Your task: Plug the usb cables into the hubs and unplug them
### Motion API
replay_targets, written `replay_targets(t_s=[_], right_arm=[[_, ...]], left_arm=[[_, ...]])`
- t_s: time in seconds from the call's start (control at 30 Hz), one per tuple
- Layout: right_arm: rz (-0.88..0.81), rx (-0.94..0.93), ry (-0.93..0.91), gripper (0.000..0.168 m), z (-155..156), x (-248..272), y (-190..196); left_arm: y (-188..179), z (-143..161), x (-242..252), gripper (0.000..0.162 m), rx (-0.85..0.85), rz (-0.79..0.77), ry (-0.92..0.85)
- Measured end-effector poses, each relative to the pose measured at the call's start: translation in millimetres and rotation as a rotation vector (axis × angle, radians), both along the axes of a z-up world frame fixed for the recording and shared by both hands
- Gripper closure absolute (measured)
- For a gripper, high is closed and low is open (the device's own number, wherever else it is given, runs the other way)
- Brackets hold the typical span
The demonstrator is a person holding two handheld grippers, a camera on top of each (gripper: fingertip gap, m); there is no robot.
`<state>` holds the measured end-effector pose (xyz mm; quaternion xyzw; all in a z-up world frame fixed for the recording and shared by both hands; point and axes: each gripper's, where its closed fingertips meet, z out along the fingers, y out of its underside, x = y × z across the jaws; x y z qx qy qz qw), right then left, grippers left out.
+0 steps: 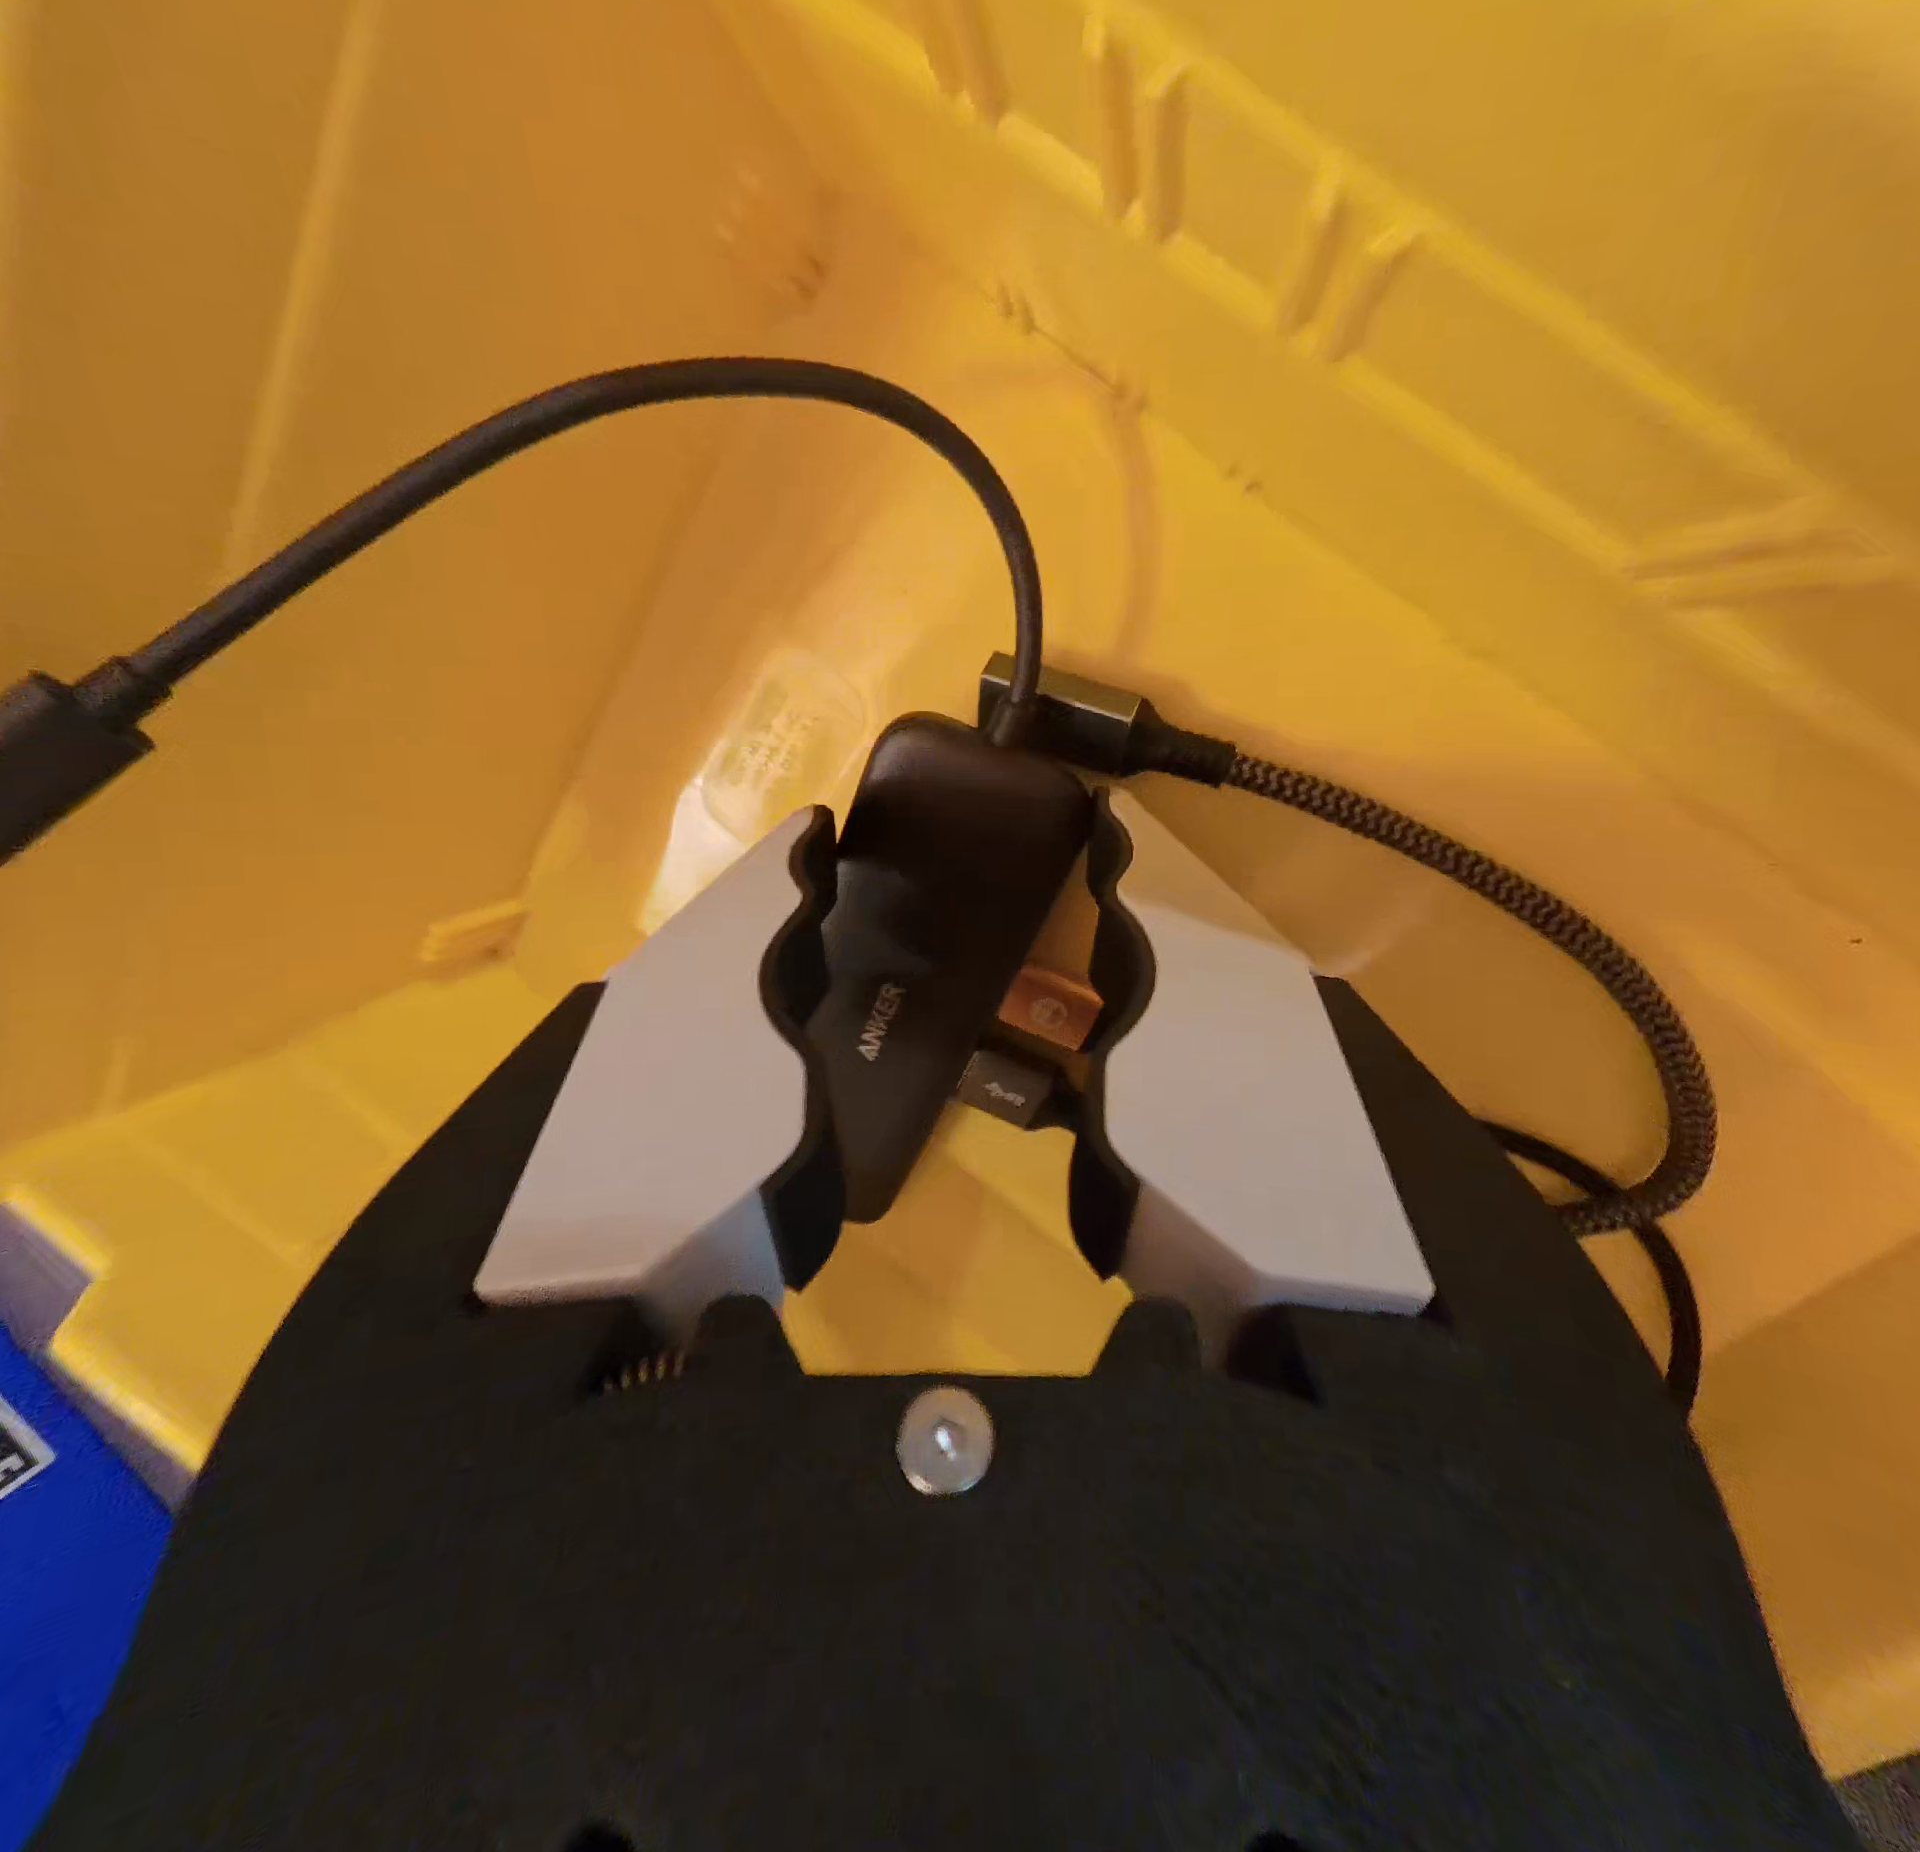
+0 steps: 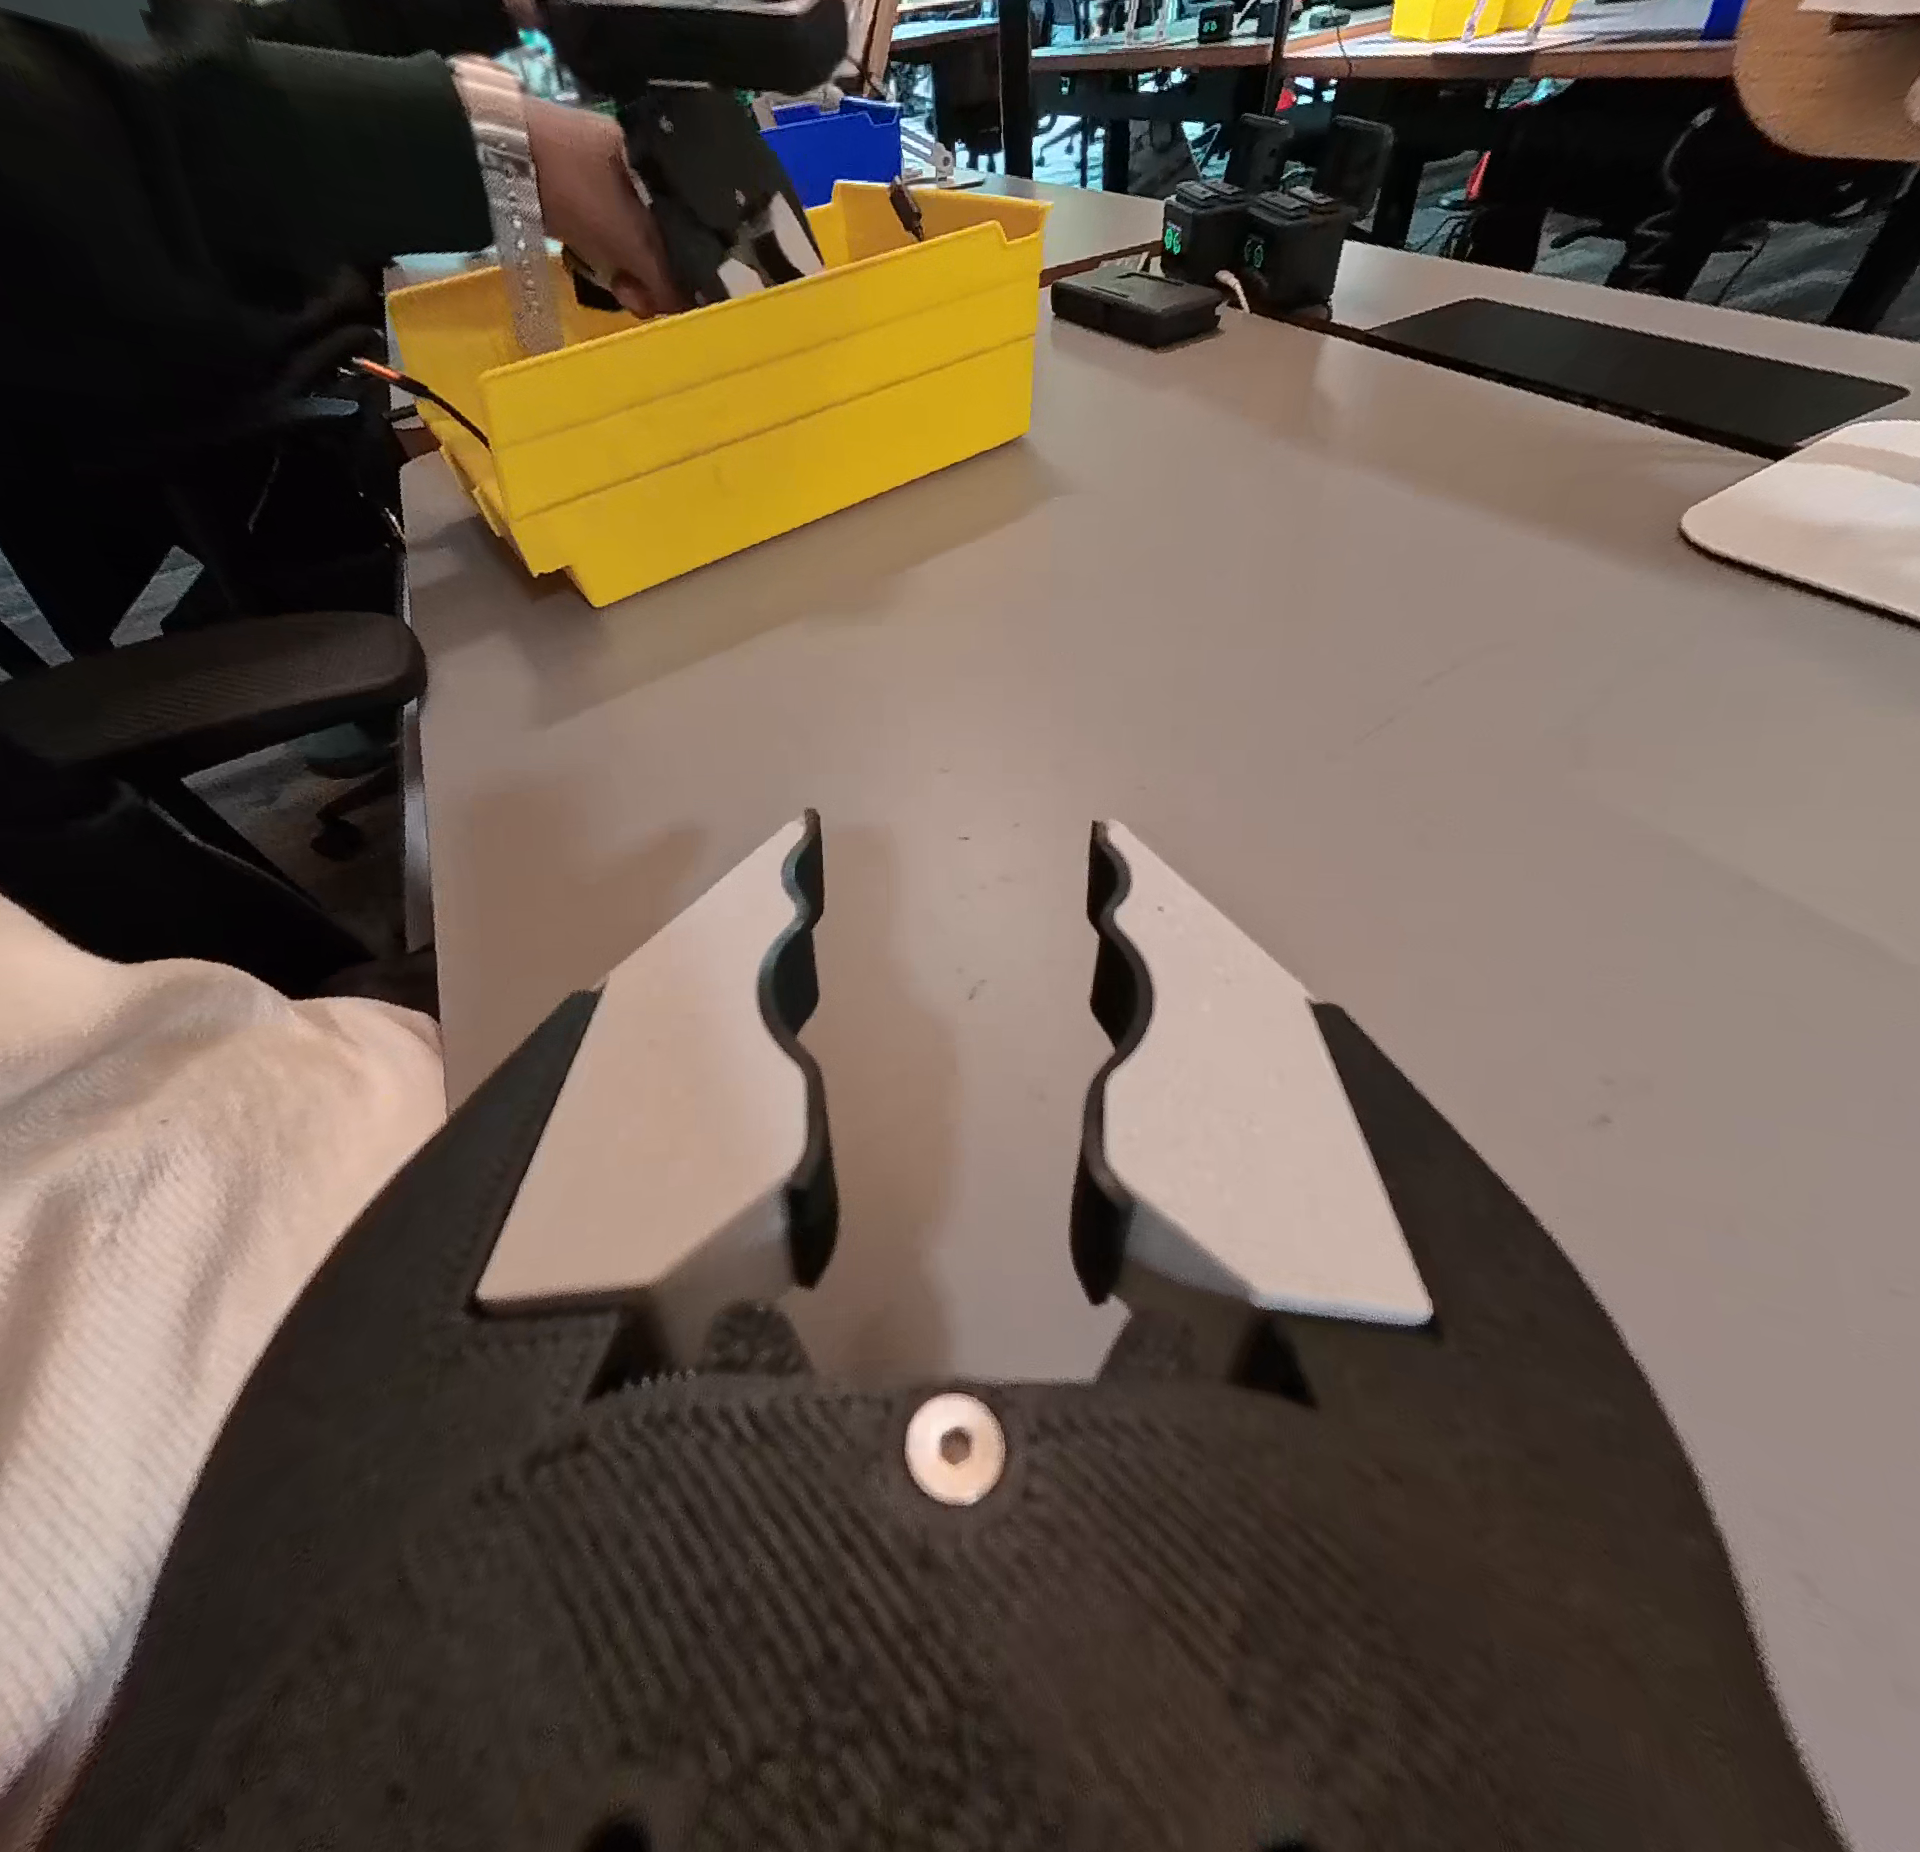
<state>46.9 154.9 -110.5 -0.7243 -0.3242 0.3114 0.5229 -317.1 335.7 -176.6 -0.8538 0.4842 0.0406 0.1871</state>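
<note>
My left gripper (image 1: 961,815) is inside the yellow bin (image 1: 1351,452) and is shut on a black USB hub (image 1: 935,929), held tilted between the pads. The hub's own black cable (image 1: 727,379) arcs up and left to its plug (image 1: 52,753). A braided cable (image 1: 1558,929) with a metal plug (image 1: 1081,722) lies just behind the hub. A copper-coloured plug (image 1: 1044,1013) and a small black plug (image 1: 1003,1090) show beside the hub. My right gripper (image 2: 956,836) is open and empty over the grey table (image 2: 1247,763), well away from the bin (image 2: 769,420).
In the right wrist view a hand holds the left gripper (image 2: 727,233) down in the bin. A blue bin (image 2: 831,145) stands behind it. Black chargers (image 2: 1257,233), a black mat (image 2: 1631,368) and a white pad (image 2: 1818,514) sit at the far right. A chair armrest (image 2: 208,680) is left.
</note>
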Motion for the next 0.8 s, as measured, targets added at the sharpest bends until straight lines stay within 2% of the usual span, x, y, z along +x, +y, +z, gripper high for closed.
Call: replay_targets(t_s=[0.07,0.17,0.27,0.37,0.47,0.53,0.6,0.67,0.8], right_arm=[[-0.009,-0.006,0.011,0.118,0.3,2.2,2.0],[-0.011,-0.018,0.018,0.118,-1.5,3.1,3.9],[-0.009,-0.03,0.021,0.118,-3.2,3.1,4.7],[-0.01,-0.036,0.034,0.119,-2.2,4.0,5.5],[-0.011,-0.046,0.061,0.119,0.2,4.9,6.0],[-0.011,-0.051,0.078,0.119,2.4,5.5,5.8],[-0.013,-0.043,0.09,0.12,6.1,6.3,4.9],[-0.015,-0.025,0.096,0.12,11.2,7.2,3.4],[-0.012,0.025,0.124,0.119,25.6,9.0,-2.0]], left_arm=[[0.4,19.2,4.1,0.113,0.063,0.009,-0.045],[6.2,74.9,2.6,0.115,0.251,0.06,-0.133],[10.5,154.1,-10.4,0.115,0.527,0.131,-0.211],[-0.1,240.9,-19.6,0.115,0.768,0.197,-0.335],[-22.1,316.0,-10.3,0.115,0.952,0.214,-0.47],[-38.5,350.4,10.7,0.115,1.013,0.19,-0.577],[-53.2,367.9,43.2,0.115,1.009,0.145,-0.7],[-62.7,364.2,83.0,0.115,0.933,0.095,-0.798],[-72.9,313.2,168.0,0.115,0.716,0.012,-0.877]])
